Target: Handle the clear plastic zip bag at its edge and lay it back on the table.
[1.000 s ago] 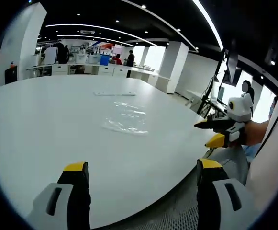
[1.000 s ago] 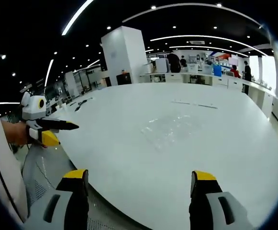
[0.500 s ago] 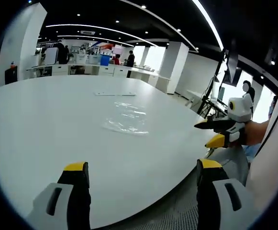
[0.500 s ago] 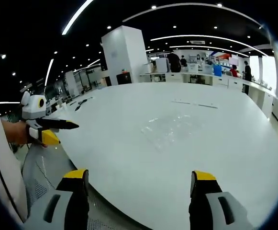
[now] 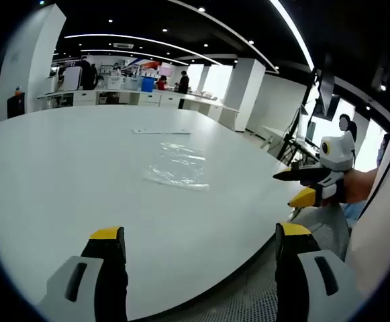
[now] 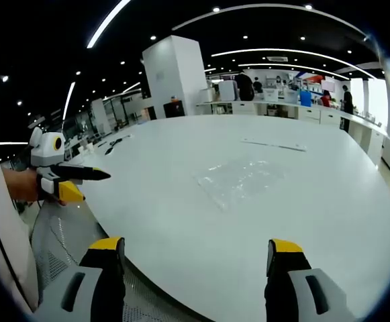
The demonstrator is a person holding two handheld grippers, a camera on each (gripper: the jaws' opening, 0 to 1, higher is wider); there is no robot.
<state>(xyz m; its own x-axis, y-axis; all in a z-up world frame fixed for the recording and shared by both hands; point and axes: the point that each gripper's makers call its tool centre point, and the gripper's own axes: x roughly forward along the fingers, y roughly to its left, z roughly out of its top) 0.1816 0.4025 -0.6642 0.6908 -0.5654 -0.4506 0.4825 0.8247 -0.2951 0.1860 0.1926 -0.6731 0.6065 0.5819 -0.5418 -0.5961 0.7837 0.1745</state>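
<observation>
Change since earlier: nothing of note; the bag lies where it lay and both my grippers hold their poses.
Bags: one clear plastic zip bag (image 5: pixel 176 167), flat on the white table (image 5: pixel 54 174), upper centre of the left gripper view, centre of the right gripper view (image 6: pixel 240 180).
Grippers: two. My left gripper (image 5: pixel 199 238) stands with jaws spread apart, holding nothing, low in its own view; it also appears at mid-left of the right gripper view (image 6: pixel 80 182).
Right gripper (image 6: pixel 197 245): jaws apart too, empty; seen at mid-right of the left gripper view (image 5: pixel 295 187).
Strips: one thin flat strip (image 5: pixel 160 131) beyond the bag.
</observation>
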